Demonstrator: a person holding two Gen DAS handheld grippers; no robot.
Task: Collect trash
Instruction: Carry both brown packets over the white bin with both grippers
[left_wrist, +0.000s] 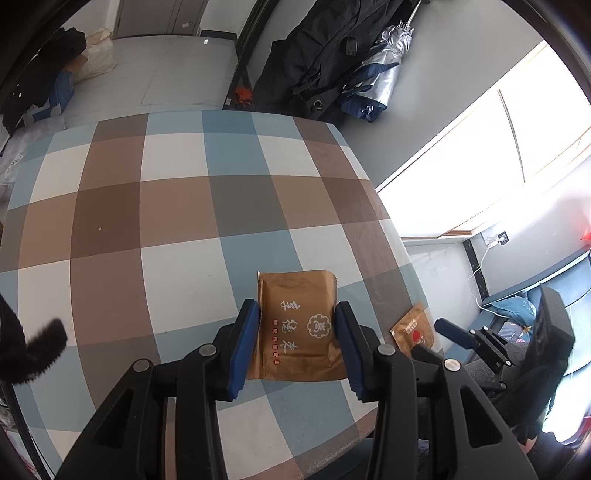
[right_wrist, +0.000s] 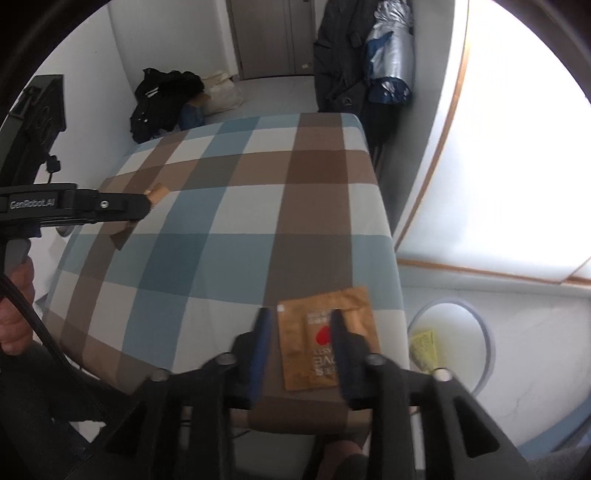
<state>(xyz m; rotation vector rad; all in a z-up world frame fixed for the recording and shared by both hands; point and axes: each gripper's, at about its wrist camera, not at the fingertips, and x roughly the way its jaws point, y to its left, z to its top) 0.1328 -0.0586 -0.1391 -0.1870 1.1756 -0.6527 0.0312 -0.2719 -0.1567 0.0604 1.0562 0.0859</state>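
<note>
Left gripper (left_wrist: 297, 317): pointing steeply down over the checked worktop (left_wrist: 177, 206), and its blue-padded jaws are narrowed onto a brown packet (left_wrist: 295, 332), one pad against each long edge. That packet is gripped!

Brown packet: it has white characters and a round white emblem on its face, and its far end sticks out past the fingertips. From the right wrist view the same packet (right_wrist: 157, 194) shows as a tan edge poking out of the left gripper (right_wrist: 144, 206), which reaches in from the left side, lifted clear of the cloth.

Right gripper (right_wrist: 301, 325): also tilted down, at the near right corner of the worktop (right_wrist: 229, 206). Its jaws stand moderately wide and grip nothing. The picture is blurred here.

Second packet (right_wrist: 317, 347): brown with a red heart and white lettering, lying flat on the checked cloth near the worktop's right edge. It sits between the right gripper's fingers and partly under the right-hand one; the pads do not squeeze it. In the left wrist view this packet (left_wrist: 413, 328) shows at the worktop's edge, just beside the right gripper (left_wrist: 448, 338).

Bin (right_wrist: 484, 332): a round white bin on the floor, just beyond the worktop's right edge, with a yellow wrapper (right_wrist: 424, 347) lying inside.

Person: a hand (right_wrist: 14, 314) at the left edge holds the left gripper's handle.
</note>
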